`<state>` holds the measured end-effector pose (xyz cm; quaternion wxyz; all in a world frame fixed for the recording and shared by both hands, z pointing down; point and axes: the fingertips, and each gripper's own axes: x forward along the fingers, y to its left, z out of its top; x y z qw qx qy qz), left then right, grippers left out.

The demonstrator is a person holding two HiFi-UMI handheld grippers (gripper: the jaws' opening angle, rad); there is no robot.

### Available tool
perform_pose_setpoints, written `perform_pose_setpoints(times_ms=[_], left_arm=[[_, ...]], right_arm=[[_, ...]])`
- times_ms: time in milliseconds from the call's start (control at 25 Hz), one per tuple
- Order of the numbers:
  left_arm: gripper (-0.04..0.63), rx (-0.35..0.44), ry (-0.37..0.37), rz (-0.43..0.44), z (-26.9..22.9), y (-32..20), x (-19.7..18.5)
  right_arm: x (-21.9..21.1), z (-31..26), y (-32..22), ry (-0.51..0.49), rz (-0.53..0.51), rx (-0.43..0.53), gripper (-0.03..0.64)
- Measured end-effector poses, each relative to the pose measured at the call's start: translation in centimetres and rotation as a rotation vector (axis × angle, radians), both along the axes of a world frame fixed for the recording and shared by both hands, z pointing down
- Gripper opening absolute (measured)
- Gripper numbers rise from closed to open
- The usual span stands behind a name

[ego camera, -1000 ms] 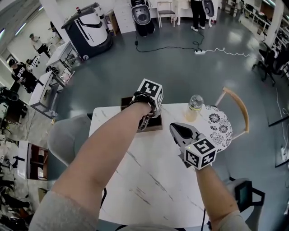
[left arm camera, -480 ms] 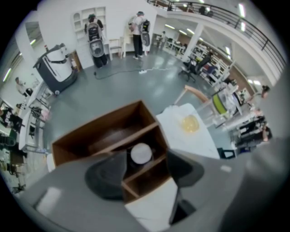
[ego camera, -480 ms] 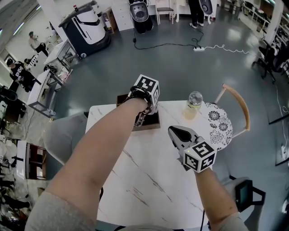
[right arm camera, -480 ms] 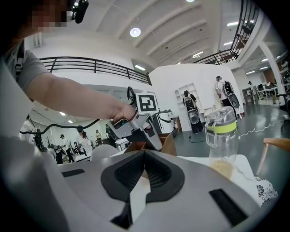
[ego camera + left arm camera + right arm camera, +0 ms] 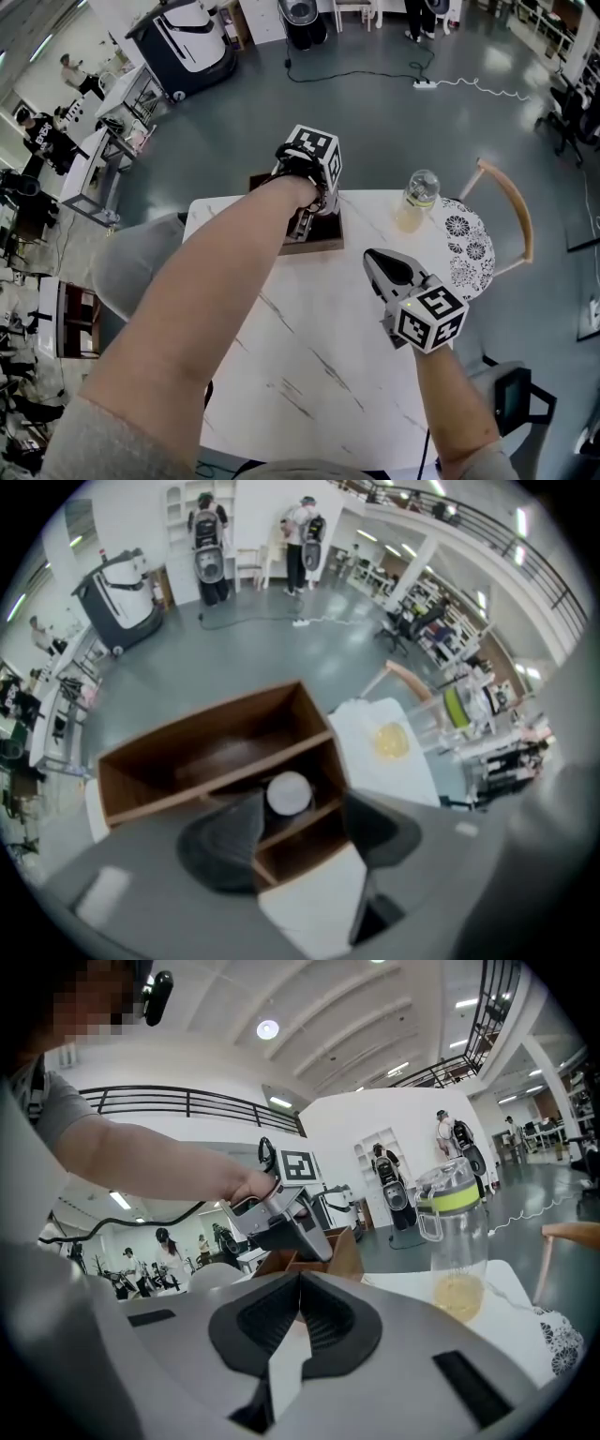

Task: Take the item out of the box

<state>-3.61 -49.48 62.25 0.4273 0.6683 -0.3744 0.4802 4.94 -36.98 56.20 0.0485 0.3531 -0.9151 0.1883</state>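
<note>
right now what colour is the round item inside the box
White round item, in the brown box; the left gripper view shows it best.

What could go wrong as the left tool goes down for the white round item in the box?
The open left tool hovers over the white round item, whose compartment is narrow: a jaw could land on a divider. Nothing holds the box; the shut right tool hangs apart from it, so the box might slide or lift.
</note>
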Motion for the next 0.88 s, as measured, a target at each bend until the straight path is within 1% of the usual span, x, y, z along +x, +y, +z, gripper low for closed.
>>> perform_pose_setpoints(times_ms=[280, 440, 680, 880], left_arm=[[0.270, -0.053, 0.044, -0.103, 0.1, 0.2, -0.5], [0.270, -0.046, 0.068, -0.169, -0.2, -0.3, -0.5], [0.273, -0.014, 0.040, -0.183, -0.1, -0.8, -0.6], [0.259, 0.018, -0.028, -0.168, -0.2, -0.8, -1.2]], right_arm=[[0.0, -0.9, 0.5, -0.014, 0.004, -0.002, 0.009], [0.5, -1.2, 0.5, -0.018, 0.012, 0.001, 0.009], [0.5, -1.1, 0.8, -0.019, 0.015, -0.012, 0.009], [0.6, -1.4, 1.0, -0.019, 0.017, -0.014, 0.009]])
